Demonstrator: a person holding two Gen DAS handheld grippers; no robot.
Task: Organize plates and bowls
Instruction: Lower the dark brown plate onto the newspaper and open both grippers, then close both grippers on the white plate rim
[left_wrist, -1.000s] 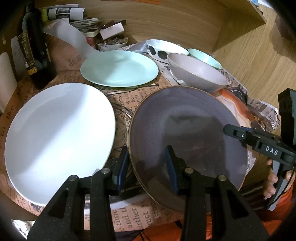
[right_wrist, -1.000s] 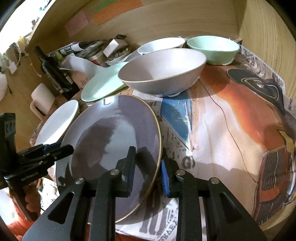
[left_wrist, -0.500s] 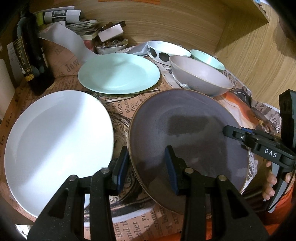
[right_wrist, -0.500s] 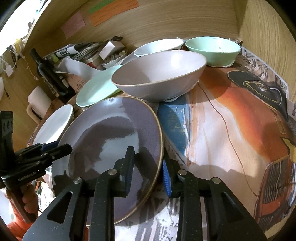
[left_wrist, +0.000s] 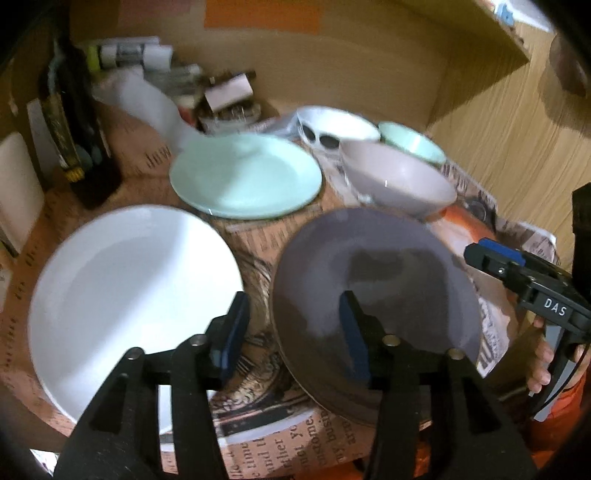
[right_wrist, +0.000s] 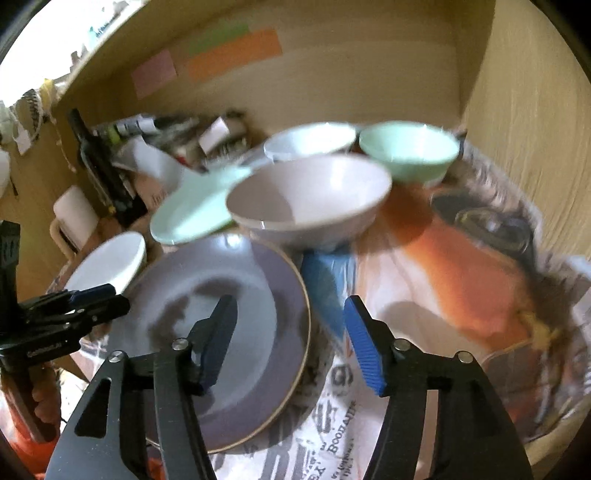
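Note:
A dark purple-grey plate (left_wrist: 376, 280) lies on the newspaper-covered table, near the front edge. My left gripper (left_wrist: 293, 332) straddles the plate's left rim. Its jaws are opening and neither pad presses on the rim. My right gripper (right_wrist: 291, 336) straddles the right rim of the same plate (right_wrist: 229, 295); its jaws are also opening and clear of the rim. A white plate (left_wrist: 129, 295) lies to the left, with a mint plate (left_wrist: 245, 175) behind it. Further back are a pinkish-grey bowl (left_wrist: 395, 181), a mint bowl (left_wrist: 412, 142) and a white spotted bowl (left_wrist: 336, 123).
A dark bottle (left_wrist: 77, 140) stands at the back left beside a clutter of boxes and tubes (left_wrist: 221, 99). Wooden walls close the back and right sides. Newspaper (right_wrist: 461, 266) covers the table. A person's hand (left_wrist: 543, 365) holds the right gripper's handle.
Both grippers' jaws have spread apart and come off the dark plate's rim. The right gripper has lifted a little. The dishes have kept their places.

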